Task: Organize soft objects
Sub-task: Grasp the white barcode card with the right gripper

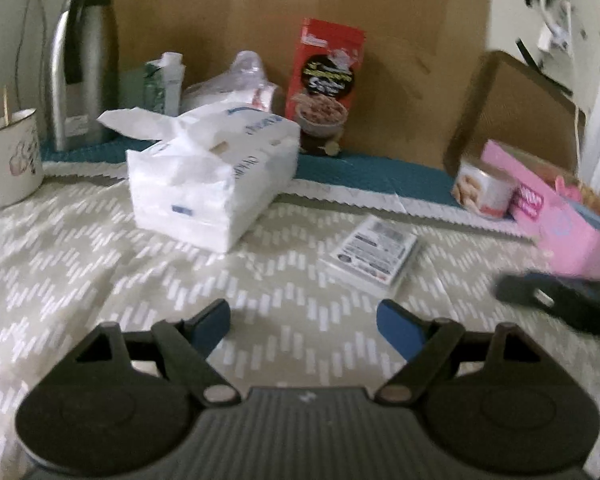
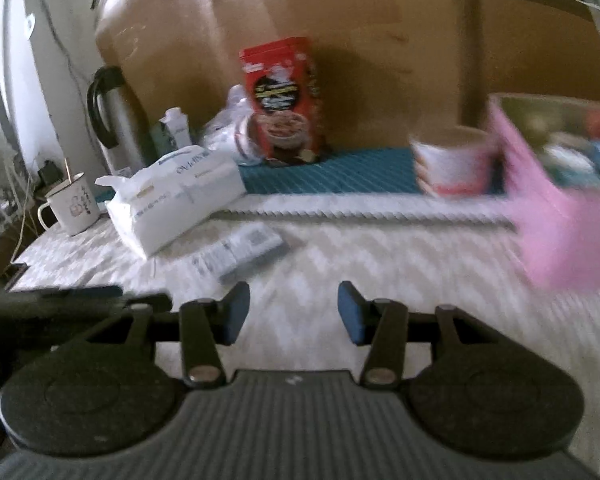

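The left gripper [image 1: 303, 326] is being held open over the patterned cloth [image 1: 80, 264], and nothing is being gripped between its blue pads [image 1: 398, 330]. The right gripper [image 2: 293, 312] is also being held open above the same cloth, with only bare cloth showing in its gap. In the left wrist view, a small flat packet [image 1: 374, 254] is lying on the cloth at about one o'clock from the left gripper, near it but not touching. A soft white tissue pack [image 1: 214, 176] is resting farther out at about eleven o'clock, with a tissue sticking out of its top. A white mug [image 1: 10, 156] is standing at the far left, at about ten o'clock. Behind the tissue pack, a silver flask [image 1: 84, 64] and a red box [image 1: 324, 84] are standing up on a teal mat [image 1: 364, 170]. A pink box [image 1: 560, 224] is being seen at about two o'clock, with a round tub [image 1: 484, 192] just beside it. Both views are blurred, mostly near the pink box.
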Demonstrator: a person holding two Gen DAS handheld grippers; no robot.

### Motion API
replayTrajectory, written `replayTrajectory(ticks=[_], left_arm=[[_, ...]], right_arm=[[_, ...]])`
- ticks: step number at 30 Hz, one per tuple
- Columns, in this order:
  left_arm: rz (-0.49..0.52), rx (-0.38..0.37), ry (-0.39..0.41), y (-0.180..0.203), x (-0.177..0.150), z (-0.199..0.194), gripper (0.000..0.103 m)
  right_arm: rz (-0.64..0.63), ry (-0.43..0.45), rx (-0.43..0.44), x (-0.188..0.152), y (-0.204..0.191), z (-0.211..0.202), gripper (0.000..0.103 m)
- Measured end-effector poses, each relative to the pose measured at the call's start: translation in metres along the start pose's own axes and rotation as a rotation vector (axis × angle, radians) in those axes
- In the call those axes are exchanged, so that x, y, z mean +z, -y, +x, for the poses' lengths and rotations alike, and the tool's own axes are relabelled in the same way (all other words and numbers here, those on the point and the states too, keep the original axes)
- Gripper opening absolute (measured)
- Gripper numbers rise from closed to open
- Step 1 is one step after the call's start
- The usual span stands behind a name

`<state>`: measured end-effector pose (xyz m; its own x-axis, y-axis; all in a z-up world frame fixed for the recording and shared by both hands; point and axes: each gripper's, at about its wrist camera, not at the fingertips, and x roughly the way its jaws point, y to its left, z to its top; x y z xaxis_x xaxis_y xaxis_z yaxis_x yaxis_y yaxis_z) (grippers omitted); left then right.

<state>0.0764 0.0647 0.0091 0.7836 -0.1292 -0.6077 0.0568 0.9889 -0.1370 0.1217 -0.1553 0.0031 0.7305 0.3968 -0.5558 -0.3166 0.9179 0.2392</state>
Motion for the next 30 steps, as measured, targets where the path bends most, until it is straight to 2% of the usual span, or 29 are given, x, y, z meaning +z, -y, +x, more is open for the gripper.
replayTrajectory(ticks=[4,6,10,11,13,15,18,22,23,25,26,28,30], left_arm=[[0.006,0.003,0.004,0.001,0.001,0.002,0.083],[-0.026,-0.013,0.012,-0.005,0.001,0.001,0.083],[-0.096,-0.047,0.027,-0.018,0.002,-0.001,0.083],[-0.101,-0.051,0.028,-0.018,0.002,0.0,0.083],[-0.098,-0.05,0.028,-0.018,0.002,0.0,0.083],[-0.091,-0.048,0.025,-0.016,0.003,0.001,0.083],[-0.087,-0.051,0.023,-0.016,0.002,0.001,0.083],[-0.12,-0.102,0.015,-0.022,0.003,0.0,0.087],[-0.133,-0.121,0.012,-0.024,0.004,0.0,0.087],[-0.164,-0.158,0.002,-0.028,0.006,0.0,0.087],[-0.18,-0.186,-0.009,-0.03,0.008,0.0,0.086],[-0.189,-0.227,-0.026,-0.027,0.013,0.002,0.082],[-0.151,-0.224,-0.03,-0.019,0.017,0.003,0.079]], right_arm=[[-0.024,-0.076,0.047,0.033,-0.005,0.055,0.052],[-0.04,-0.108,0.064,0.043,-0.011,0.078,0.052],[-0.079,-0.152,0.074,0.047,-0.017,0.103,0.049],[-0.075,-0.156,0.077,0.047,-0.017,0.101,0.048],[-0.081,-0.153,0.077,0.045,-0.015,0.092,0.035],[-0.053,-0.154,0.078,0.039,-0.007,0.077,0.031],[0.011,-0.164,0.11,0.022,0.006,0.047,0.03],[-0.036,-0.169,0.197,-0.004,0.005,0.005,0.031],[-0.068,-0.148,0.191,-0.009,0.003,-0.004,0.032],[-0.17,-0.112,0.164,-0.017,-0.004,-0.017,0.056],[-0.212,-0.099,0.153,-0.019,-0.007,-0.018,0.06],[-0.262,-0.095,0.148,-0.021,-0.011,-0.018,0.062],[-0.272,-0.107,0.151,-0.019,-0.013,-0.011,0.062]])
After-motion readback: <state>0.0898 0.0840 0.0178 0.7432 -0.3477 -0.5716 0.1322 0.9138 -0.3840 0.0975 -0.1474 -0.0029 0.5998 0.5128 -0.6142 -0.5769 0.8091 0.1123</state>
